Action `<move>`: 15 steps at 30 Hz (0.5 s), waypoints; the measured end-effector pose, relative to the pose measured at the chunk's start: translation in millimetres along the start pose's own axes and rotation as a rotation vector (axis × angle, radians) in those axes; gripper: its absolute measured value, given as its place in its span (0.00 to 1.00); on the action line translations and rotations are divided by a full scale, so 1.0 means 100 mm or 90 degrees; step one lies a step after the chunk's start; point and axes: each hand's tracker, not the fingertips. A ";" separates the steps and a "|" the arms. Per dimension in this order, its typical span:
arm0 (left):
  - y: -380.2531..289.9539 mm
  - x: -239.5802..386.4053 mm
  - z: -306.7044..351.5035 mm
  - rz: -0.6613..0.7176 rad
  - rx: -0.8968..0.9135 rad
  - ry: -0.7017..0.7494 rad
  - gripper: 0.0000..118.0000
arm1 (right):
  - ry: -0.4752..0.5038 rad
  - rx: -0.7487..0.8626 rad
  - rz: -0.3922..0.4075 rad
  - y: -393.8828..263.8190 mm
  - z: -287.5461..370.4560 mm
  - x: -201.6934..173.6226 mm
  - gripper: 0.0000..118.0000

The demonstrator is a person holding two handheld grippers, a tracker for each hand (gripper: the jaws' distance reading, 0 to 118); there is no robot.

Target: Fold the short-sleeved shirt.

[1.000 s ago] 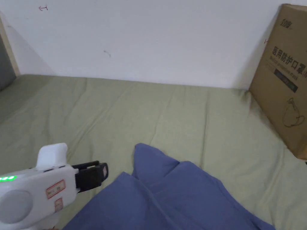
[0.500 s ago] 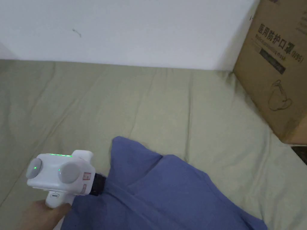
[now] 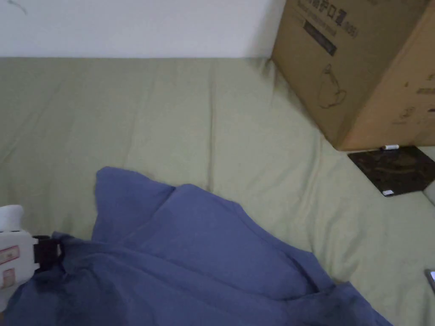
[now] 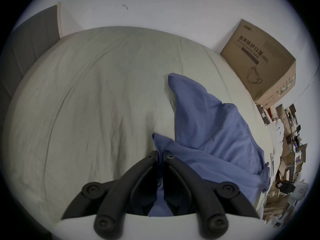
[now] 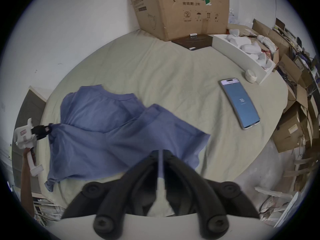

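Both grippers pinch the blue shirt (image 5: 110,136): the left gripper (image 4: 160,154) grips an edge, cloth trailing to its right; the right gripper (image 5: 160,152) clamps another edge, cloth spreading ahead over the bed (image 5: 173,74). No neat fold shows yet; folding seems barely begun.

The shirt (image 5: 110,136) lies spread on the bed (image 5: 173,74) at its near edge. The cardboard box (image 5: 180,10) stands at the far right corner against the wall (image 3: 127,25), a flat mat (image 5: 194,42) just before it. The phone (image 5: 239,103) lies right of the shirt, well apart.
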 end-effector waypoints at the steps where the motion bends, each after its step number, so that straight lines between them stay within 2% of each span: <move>1: -0.03 -0.02 -0.08 0.003 -0.021 0.017 0.04 | -0.006 -0.019 -0.013 0.01 -0.07 0.05 0.37; 3: -0.11 -0.10 -0.37 0.009 -0.097 0.061 0.04 | -0.006 -0.040 -0.040 -0.01 -0.19 0.15 0.39; 4: -0.17 -0.14 -0.45 0.020 -0.110 0.052 0.04 | -0.011 -0.050 -0.052 -0.03 -0.25 0.19 0.43; 5: -0.21 -0.17 -0.44 0.041 -0.053 0.026 0.03 | -0.017 -0.057 -0.064 -0.06 -0.31 0.22 0.46; 8: -0.20 -0.20 -0.41 0.073 -0.051 0.019 0.03 | -0.028 -0.070 -0.072 -0.15 -0.55 0.37 0.48; 11: -0.21 -0.12 -0.37 0.057 -0.052 0.020 0.03 | -0.029 -0.075 -0.055 -0.16 -0.68 0.37 0.48; 13: -0.20 -0.06 -0.38 0.047 -0.052 0.030 0.03 | -0.034 -0.065 -0.019 -0.14 -0.70 0.31 0.48; 14: -0.20 -0.07 -0.39 0.043 -0.052 0.037 0.03 | -0.043 -0.055 0.013 -0.15 -0.67 0.26 0.45; 15: -0.21 -0.04 -0.39 0.041 -0.051 0.042 0.03 | -0.048 -0.033 0.030 -0.17 -0.63 0.23 0.32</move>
